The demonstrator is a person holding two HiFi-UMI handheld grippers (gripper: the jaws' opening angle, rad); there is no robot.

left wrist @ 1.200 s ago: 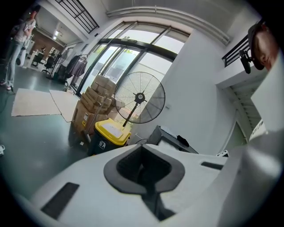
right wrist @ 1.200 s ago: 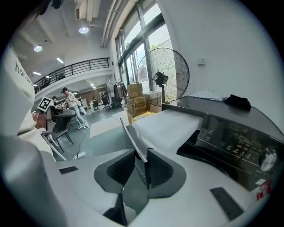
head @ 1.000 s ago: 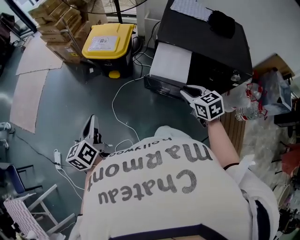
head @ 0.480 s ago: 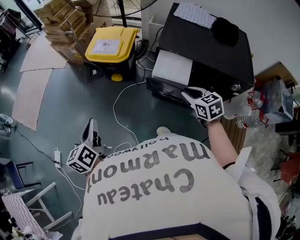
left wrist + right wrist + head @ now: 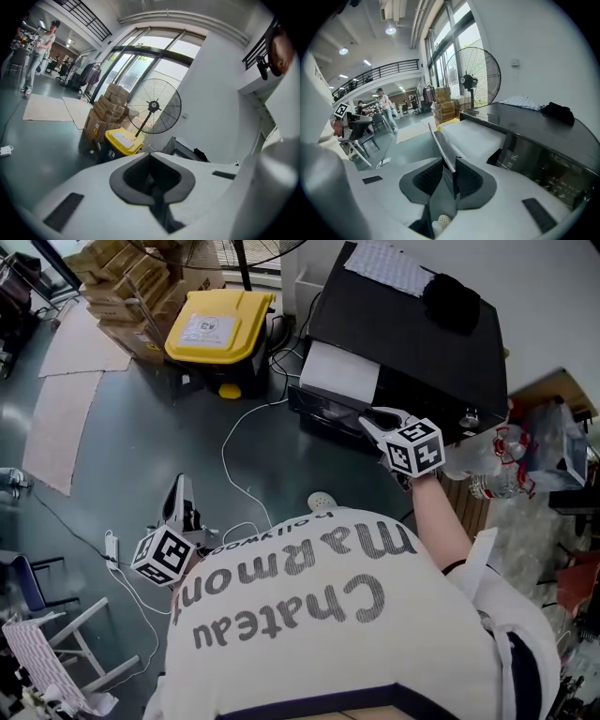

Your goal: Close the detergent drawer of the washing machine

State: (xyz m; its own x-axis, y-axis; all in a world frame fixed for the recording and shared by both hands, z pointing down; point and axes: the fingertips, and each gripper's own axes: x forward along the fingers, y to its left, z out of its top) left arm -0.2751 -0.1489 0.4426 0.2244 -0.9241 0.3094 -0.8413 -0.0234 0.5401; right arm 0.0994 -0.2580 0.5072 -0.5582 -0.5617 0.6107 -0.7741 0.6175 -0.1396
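**Right tool [image 5: 373, 420] on detergent drawer [image 5: 342, 371], not yet closed**

Its jaws stood narrow, clamped on the drawer's thin front edge. The drawer stuck out of the washing machine [image 5: 412, 334] at upper middle. The whole push remained. The left tool [image 5: 178, 493], lower left, was closed and empty.

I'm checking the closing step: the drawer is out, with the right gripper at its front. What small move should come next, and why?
Probably a short push straight toward the washing machine. The detergent drawer stands pulled out, and the right gripper has the drawer's front panel clamped between its jaws, so pushing along the drawer's own line should slide it in.
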